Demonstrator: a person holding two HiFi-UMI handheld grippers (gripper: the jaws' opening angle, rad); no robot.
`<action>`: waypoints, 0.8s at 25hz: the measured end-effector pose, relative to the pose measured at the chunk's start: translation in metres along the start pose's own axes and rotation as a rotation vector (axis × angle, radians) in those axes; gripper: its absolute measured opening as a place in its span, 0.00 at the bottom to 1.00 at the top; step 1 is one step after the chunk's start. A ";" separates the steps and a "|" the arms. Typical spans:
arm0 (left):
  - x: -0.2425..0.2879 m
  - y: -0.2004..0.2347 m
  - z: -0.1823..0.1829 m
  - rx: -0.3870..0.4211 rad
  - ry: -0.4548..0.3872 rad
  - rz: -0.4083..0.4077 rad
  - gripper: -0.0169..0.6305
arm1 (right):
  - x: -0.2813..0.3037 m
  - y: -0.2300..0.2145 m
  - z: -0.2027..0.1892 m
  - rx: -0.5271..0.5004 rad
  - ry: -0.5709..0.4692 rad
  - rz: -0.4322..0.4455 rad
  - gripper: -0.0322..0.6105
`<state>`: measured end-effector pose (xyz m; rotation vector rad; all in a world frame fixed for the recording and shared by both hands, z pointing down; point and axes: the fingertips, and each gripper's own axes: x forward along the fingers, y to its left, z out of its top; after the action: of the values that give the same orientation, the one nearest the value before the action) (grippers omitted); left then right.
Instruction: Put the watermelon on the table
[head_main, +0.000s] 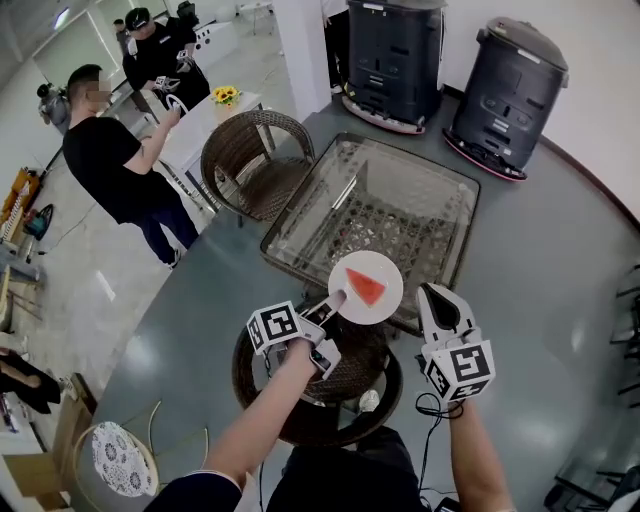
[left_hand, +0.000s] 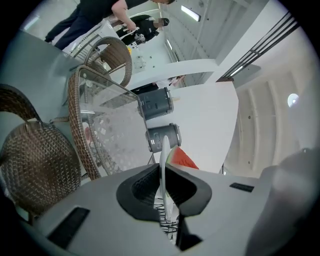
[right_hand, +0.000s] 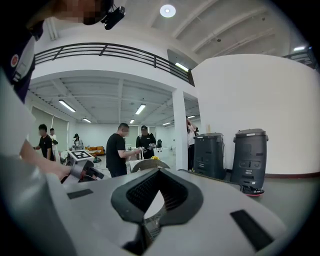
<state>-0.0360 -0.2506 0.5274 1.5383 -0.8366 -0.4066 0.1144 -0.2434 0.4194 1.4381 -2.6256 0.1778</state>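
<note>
A red wedge of watermelon (head_main: 366, 287) lies on a small white plate (head_main: 372, 300). My left gripper (head_main: 335, 298) is shut on the plate's left rim and holds it over the near edge of the glass-topped wicker table (head_main: 452, 172). In the left gripper view the plate (left_hand: 164, 155) stands edge-on between the jaws, with the watermelon (left_hand: 183, 160) on its right side. My right gripper (head_main: 432, 292) hovers just right of the plate, shut with nothing in it. In the right gripper view the right gripper (right_hand: 159, 172) has its jaws together and empty.
A wicker stool (head_main: 300, 400) sits under my hands. A wicker chair (head_main: 252, 160) stands at the table's far left. Two dark grey machines (head_main: 392, 55) (head_main: 510, 90) stand behind the table. A person in black (head_main: 115, 160) stands at left by a white table with flowers (head_main: 225, 95).
</note>
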 end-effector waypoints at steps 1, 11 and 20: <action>0.005 0.010 0.002 0.001 -0.001 0.006 0.06 | 0.001 0.001 -0.004 -0.005 0.005 0.001 0.05; 0.085 0.077 0.028 -0.056 -0.016 0.023 0.06 | 0.024 -0.030 -0.031 -0.020 0.074 -0.027 0.05; 0.121 0.122 0.037 -0.072 -0.011 0.089 0.06 | 0.034 -0.037 -0.054 0.026 0.107 -0.042 0.05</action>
<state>-0.0128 -0.3572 0.6654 1.4280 -0.8866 -0.3765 0.1312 -0.2818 0.4802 1.4482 -2.5145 0.2767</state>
